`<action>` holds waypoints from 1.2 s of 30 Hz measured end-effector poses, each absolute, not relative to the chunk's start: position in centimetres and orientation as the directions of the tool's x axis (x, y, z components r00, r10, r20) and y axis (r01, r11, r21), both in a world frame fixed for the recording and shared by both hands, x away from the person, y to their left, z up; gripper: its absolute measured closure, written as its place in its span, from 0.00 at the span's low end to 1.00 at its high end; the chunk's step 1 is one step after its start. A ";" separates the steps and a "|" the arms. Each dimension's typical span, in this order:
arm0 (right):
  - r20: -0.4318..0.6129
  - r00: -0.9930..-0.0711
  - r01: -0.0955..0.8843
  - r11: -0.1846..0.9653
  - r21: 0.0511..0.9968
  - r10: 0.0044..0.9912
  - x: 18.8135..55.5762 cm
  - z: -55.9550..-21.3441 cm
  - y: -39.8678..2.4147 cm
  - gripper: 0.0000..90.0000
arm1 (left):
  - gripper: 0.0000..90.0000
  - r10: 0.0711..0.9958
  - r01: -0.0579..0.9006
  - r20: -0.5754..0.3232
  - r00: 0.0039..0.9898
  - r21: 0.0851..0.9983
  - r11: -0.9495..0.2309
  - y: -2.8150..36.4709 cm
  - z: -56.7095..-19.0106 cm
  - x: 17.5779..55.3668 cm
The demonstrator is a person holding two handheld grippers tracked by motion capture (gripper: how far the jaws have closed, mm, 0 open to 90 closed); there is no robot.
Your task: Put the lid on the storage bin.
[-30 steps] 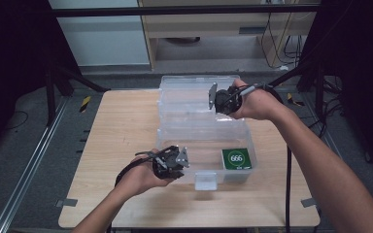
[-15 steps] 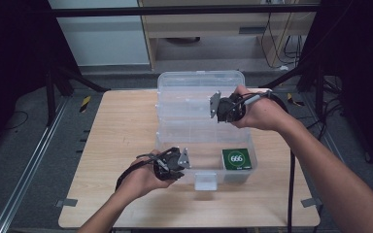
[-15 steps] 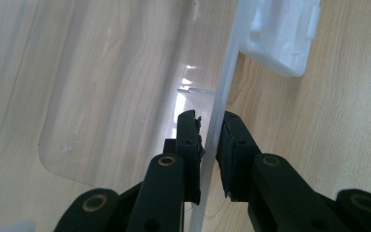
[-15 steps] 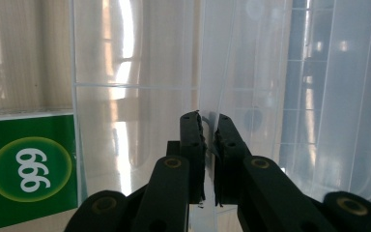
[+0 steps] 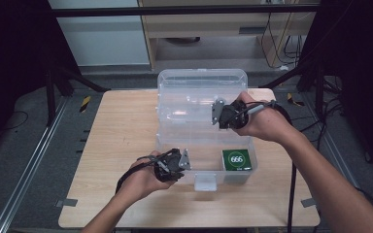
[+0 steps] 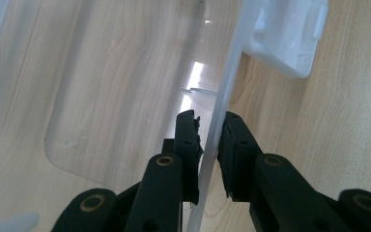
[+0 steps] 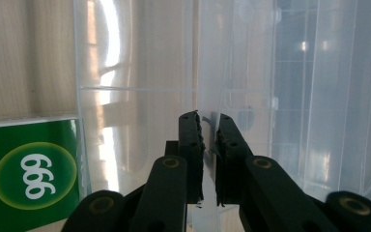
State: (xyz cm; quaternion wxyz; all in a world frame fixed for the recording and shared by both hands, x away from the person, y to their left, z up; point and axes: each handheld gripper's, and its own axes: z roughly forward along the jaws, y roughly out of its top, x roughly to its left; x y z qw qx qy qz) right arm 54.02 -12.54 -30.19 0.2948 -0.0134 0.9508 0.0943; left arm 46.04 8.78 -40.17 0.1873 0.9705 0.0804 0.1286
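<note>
The clear plastic storage box (image 5: pixel 201 141) sits in the middle of the wooden table (image 5: pixel 111 145), long side running away from me, with its lid (image 5: pixel 201 87) swung up and standing at the far end. Inside the box, at the near right corner, there's a small green pack (image 5: pixel 237 159) with "666" in a white-ringed circle on it. A white latch tab (image 5: pixel 205 181) hangs off the near wall of the box, right at the middle.

My left gripper (image 5: pixel 175 165) is at the near left corner of the box. In the left gripper view the jaws straddle the thin front wall (image 6: pixel 222 104), one jaw inside the box and one outside, with the pads pinching the wall, so I'd call it clamped on the box. The latch (image 6: pixel 290 34) shows at the top right of that view, further along the same wall.

My right gripper (image 5: pixel 219 112) is up over the right side of the box, about halfway along it, pointing left across the opening. In the right gripper view the jaws are closed down on a thin clear plastic edge (image 7: pixel 207 123) that runs up between them. It's all transparent layers in there, so I can't tell if that's the box wall or part of the lid. The green pack (image 7: pixel 29 171) shows at the left of that view, through the plastic.
</note>
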 end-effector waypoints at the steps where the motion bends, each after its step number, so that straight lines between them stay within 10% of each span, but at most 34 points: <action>1: -0.571 -0.820 -0.079 0.980 0.180 0.039 53.8 -30.3 -12.7 0.92 | 0.87 0.214 0.115 0.225 0.951 0.384 -0.916 8.7 -40.2 45.9; 36: -0.634 -0.772 -0.100 0.976 0.194 0.047 50.3 -31.1 -12.9 0.91 | 0.85 0.236 0.134 0.229 0.944 0.388 -0.912 8.3 -40.2 45.4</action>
